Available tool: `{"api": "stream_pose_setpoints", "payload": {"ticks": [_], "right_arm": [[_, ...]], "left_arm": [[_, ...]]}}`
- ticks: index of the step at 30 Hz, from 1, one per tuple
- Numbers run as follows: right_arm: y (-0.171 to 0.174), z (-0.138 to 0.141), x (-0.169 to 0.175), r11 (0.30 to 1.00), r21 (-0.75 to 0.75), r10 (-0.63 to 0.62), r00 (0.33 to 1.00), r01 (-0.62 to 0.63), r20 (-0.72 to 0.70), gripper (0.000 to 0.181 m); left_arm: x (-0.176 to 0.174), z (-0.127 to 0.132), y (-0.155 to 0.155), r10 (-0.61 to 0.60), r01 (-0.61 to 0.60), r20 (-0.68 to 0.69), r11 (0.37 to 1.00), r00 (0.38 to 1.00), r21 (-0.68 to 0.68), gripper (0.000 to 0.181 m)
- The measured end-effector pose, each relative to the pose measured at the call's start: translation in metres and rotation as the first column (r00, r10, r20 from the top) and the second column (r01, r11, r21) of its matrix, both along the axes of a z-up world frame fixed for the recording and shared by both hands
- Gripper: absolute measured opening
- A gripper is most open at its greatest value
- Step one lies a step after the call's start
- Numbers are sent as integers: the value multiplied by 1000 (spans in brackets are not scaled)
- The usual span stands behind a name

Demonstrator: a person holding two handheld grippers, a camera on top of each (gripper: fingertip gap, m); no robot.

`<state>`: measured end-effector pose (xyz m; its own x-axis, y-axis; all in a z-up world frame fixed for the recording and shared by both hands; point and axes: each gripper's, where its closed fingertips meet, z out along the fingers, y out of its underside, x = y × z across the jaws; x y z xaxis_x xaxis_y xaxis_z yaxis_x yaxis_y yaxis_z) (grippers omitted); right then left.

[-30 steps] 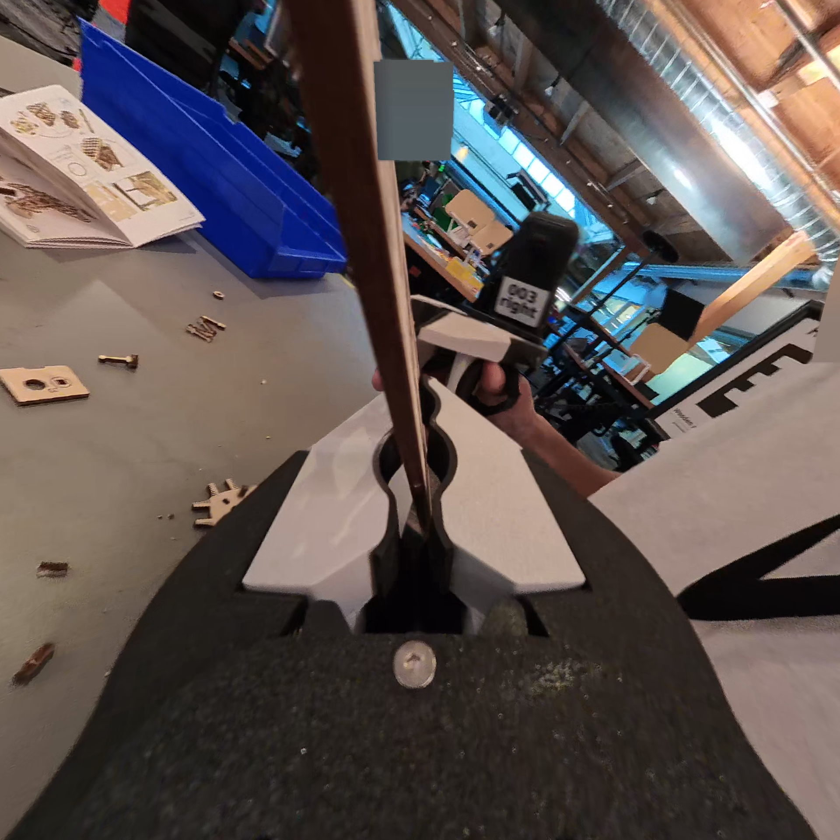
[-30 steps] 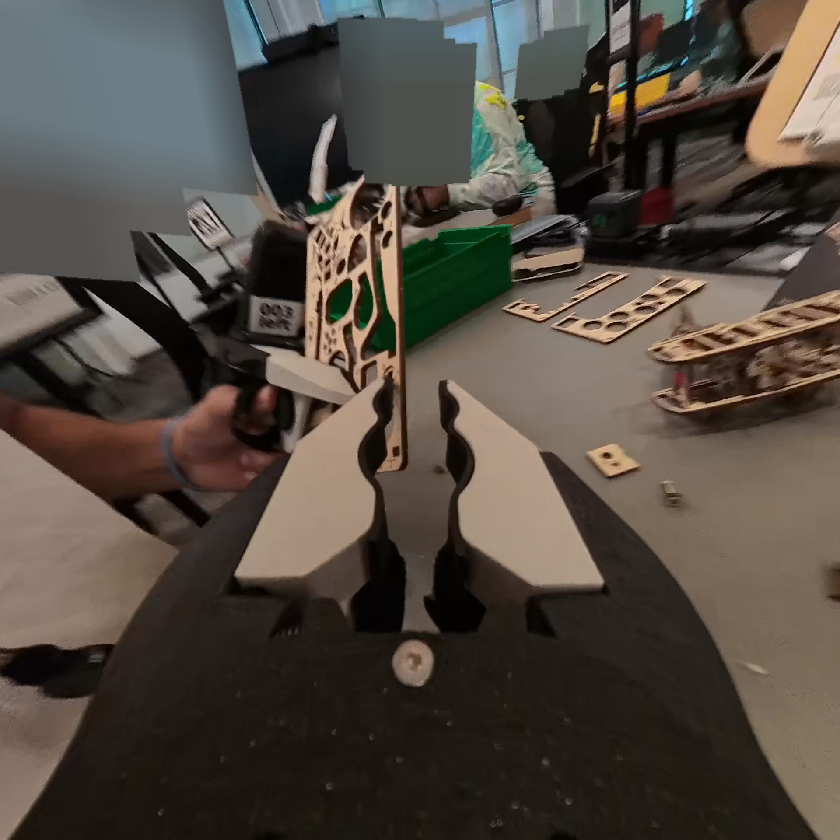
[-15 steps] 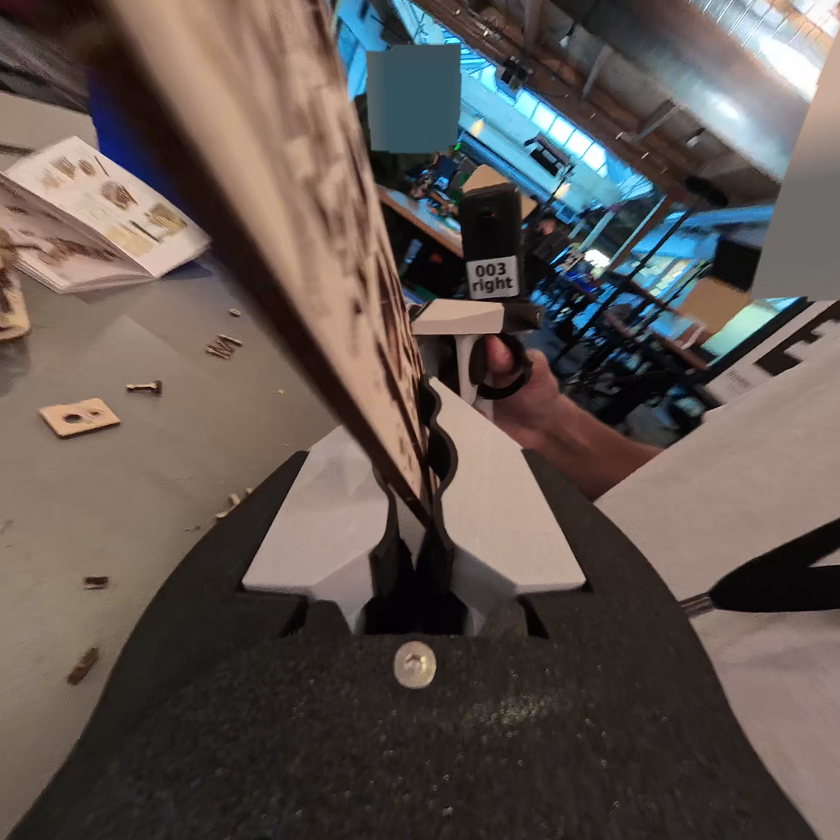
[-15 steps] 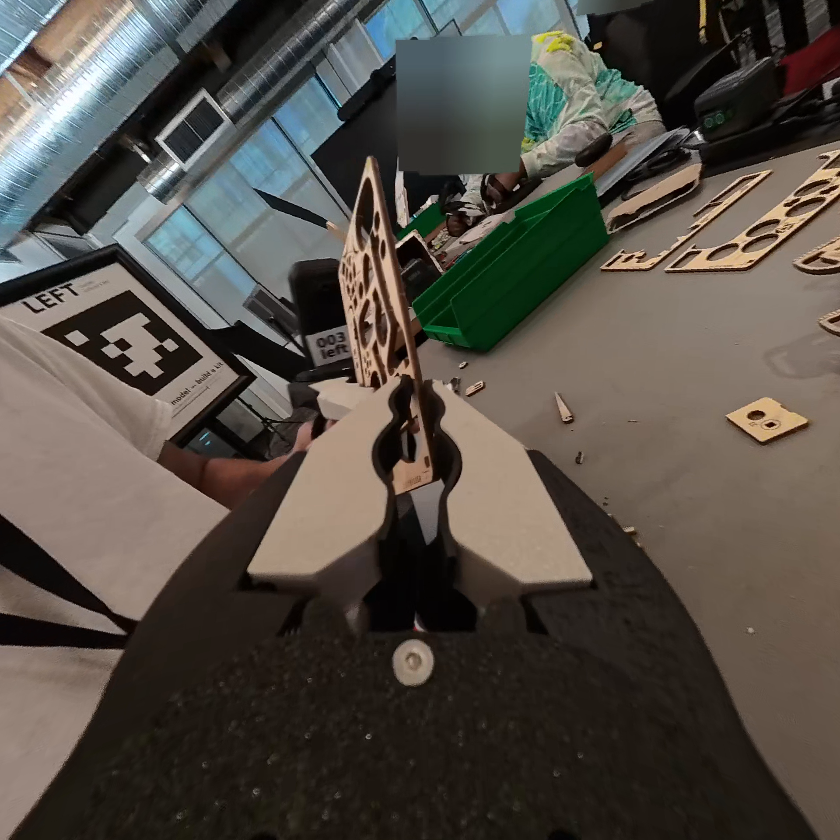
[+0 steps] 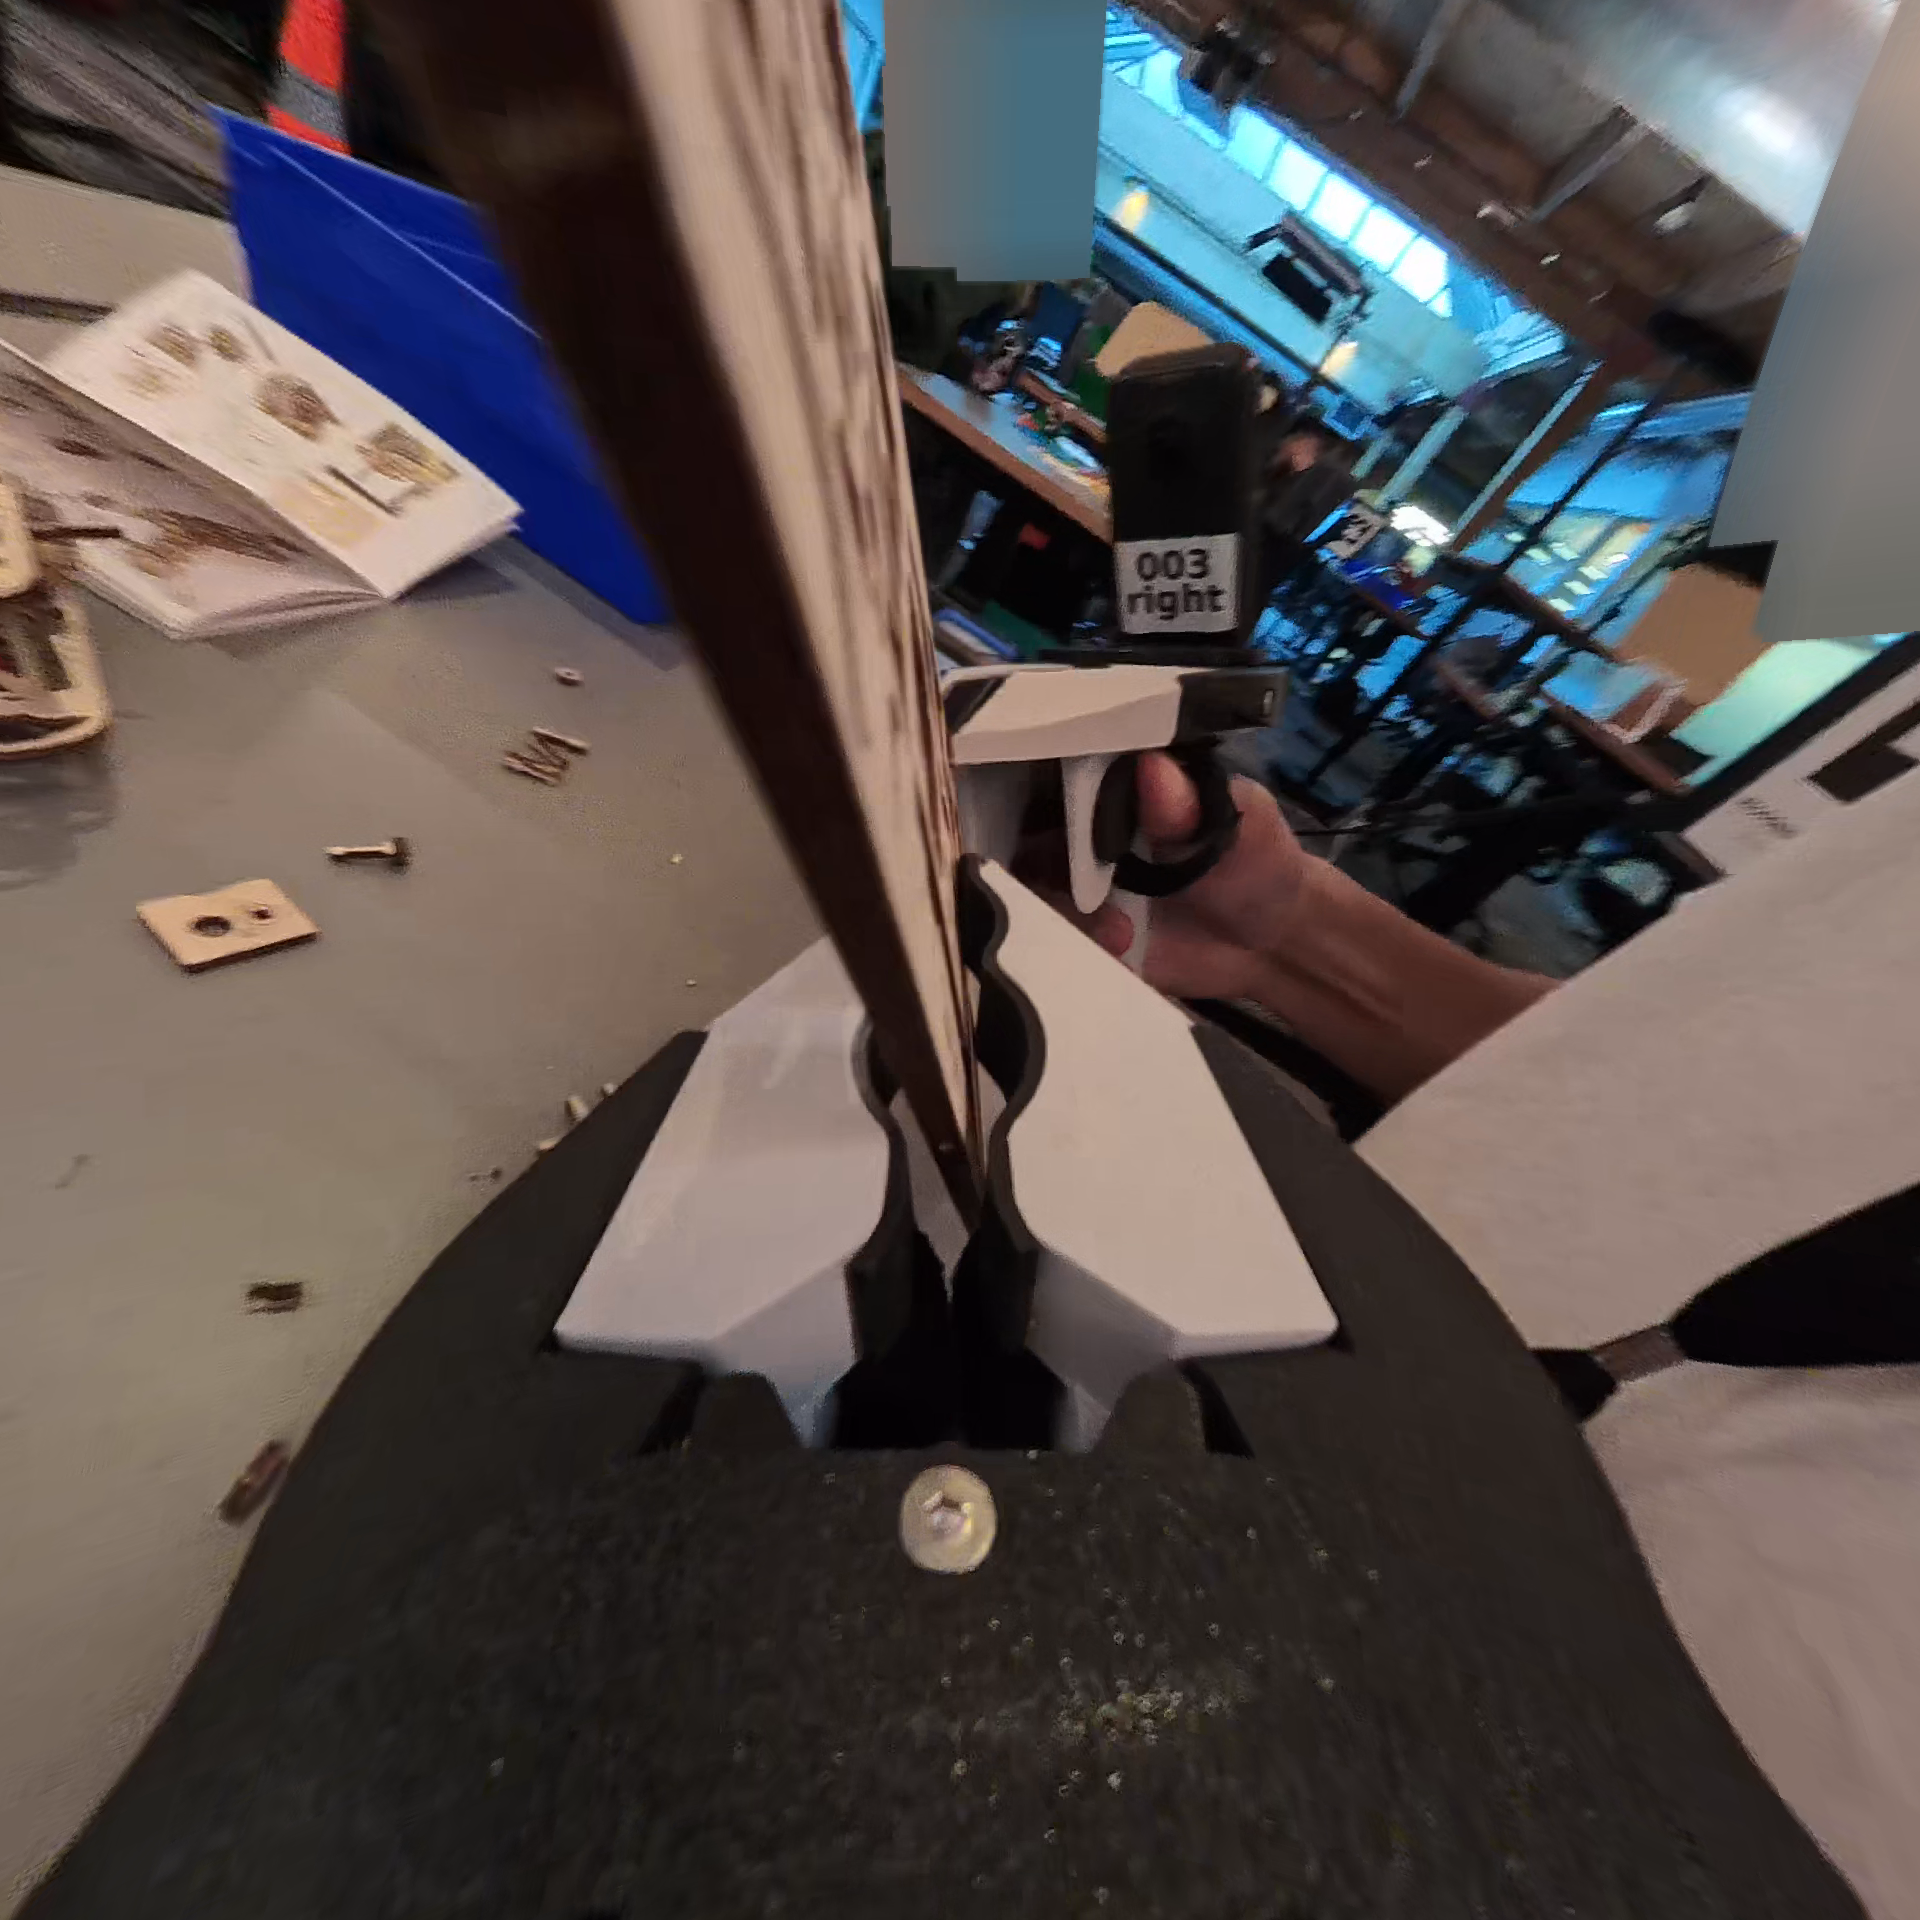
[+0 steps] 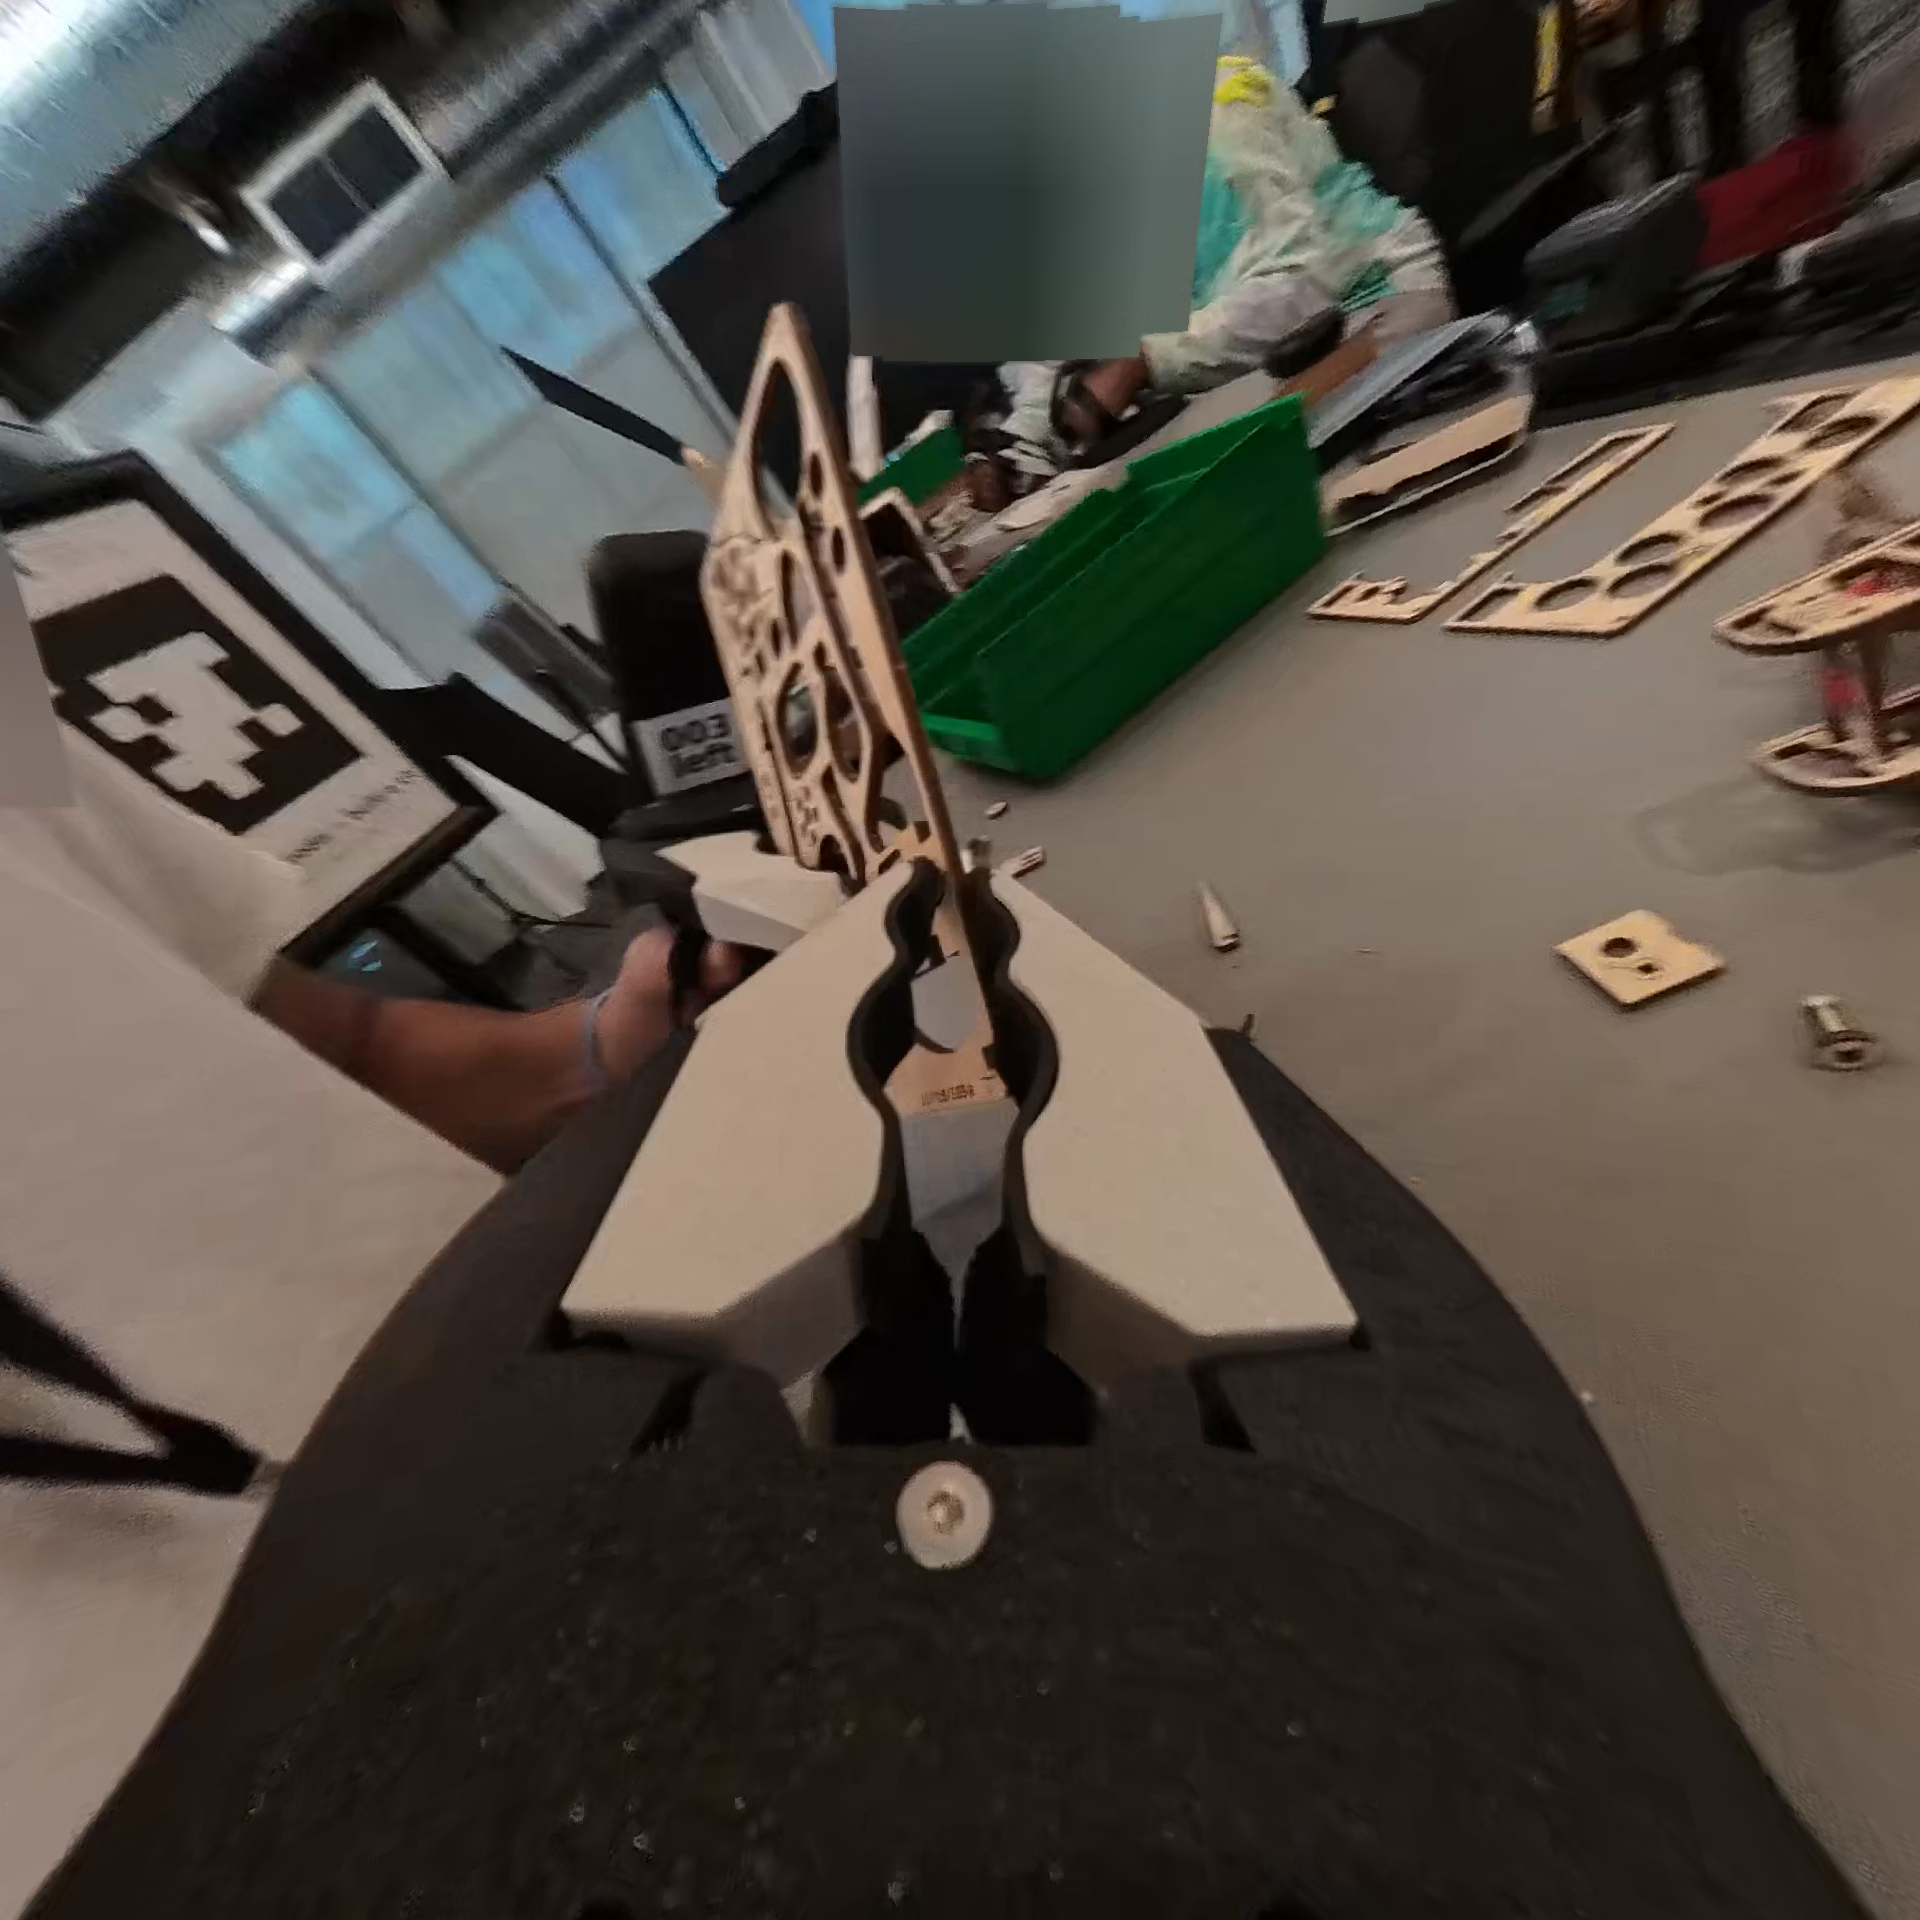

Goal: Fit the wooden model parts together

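Wooden sheet (image 6: 821, 665) stands pinched (edge-on) between both claws' fingers (image 5: 1132, 1164).

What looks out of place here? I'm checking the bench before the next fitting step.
Mostly loose bits: small wooden offcuts and a bolt lie scattered over the grey table, beside a stray square plate. The wooden sheet, held between both grippers, leans askew. No damage shows.
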<state>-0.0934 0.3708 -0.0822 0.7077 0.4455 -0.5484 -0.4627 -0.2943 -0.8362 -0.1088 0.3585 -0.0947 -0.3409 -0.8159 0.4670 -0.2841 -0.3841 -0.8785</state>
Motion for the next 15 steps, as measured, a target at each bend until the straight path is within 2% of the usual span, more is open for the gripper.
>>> {"api": "stream_pose_setpoints", "payload": {"ticks": [3,10,13,15], "right_arm": [[-7,0,-4,996,-6,92,995,-92,-30,6],[-13,8,-9,990,27,138,985,-135,-107,4],[-18,8,-12,984,7,175,981,-175,-83,3],[-17,-2,-10,988,-44,148,989,-146,28,4]], "left_arm": [[-3,2,-6,-61,61,7,998,998,-1,1],[-6,8,-11,-95,95,44,995,995,-5,0],[-9,10,-15,-127,128,44,992,991,-17,0],[-7,3,-14,-89,88,17,993,996,75,0]]}}
